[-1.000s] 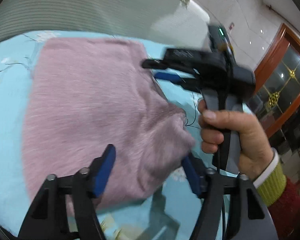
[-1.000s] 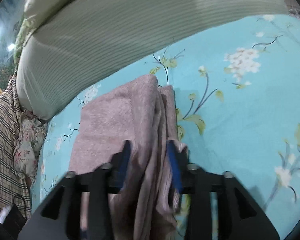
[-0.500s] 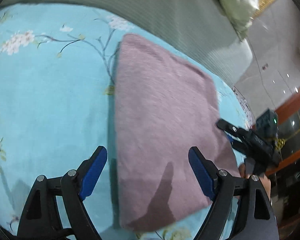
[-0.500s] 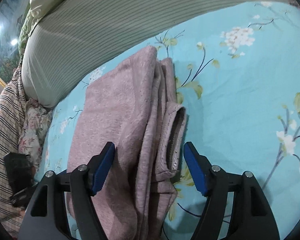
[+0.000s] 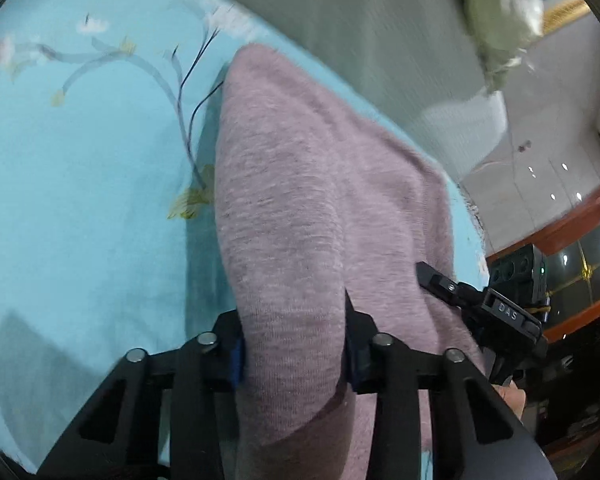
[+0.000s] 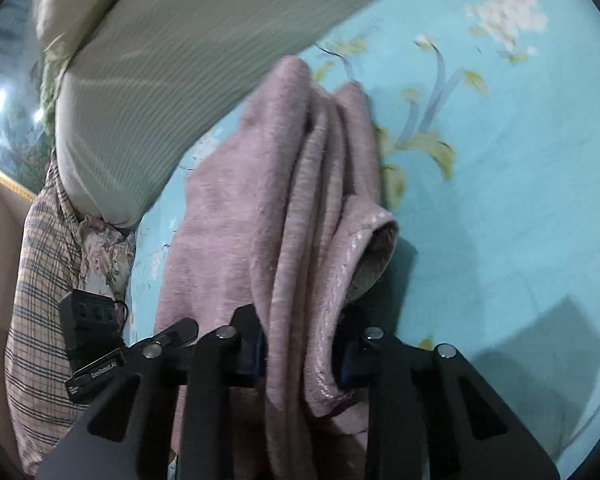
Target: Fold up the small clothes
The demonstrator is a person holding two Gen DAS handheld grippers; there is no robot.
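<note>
A folded pink knit garment point(image 5: 320, 200) lies on a turquoise flowered bedsheet point(image 5: 80, 168). My left gripper point(image 5: 294, 354) is shut on the near edge of the garment, which bunches up between the blue pads. In the right wrist view my right gripper point(image 6: 300, 350) is shut on the layered edge of the same garment point(image 6: 300, 184), beside an open cuff point(image 6: 374, 256). The right gripper also shows in the left wrist view point(image 5: 488, 308), at the garment's right side.
A striped grey-green pillow point(image 6: 180, 60) lies along the far side of the garment. A plaid cloth point(image 6: 36, 300) and a flowered cloth point(image 6: 104, 252) lie at the left. A wooden door frame point(image 5: 572, 232) stands beyond the bed edge.
Both grippers were open over the garment half a second ago. Both have now closed on its near edge, and the fabric is bunched between the pads.
</note>
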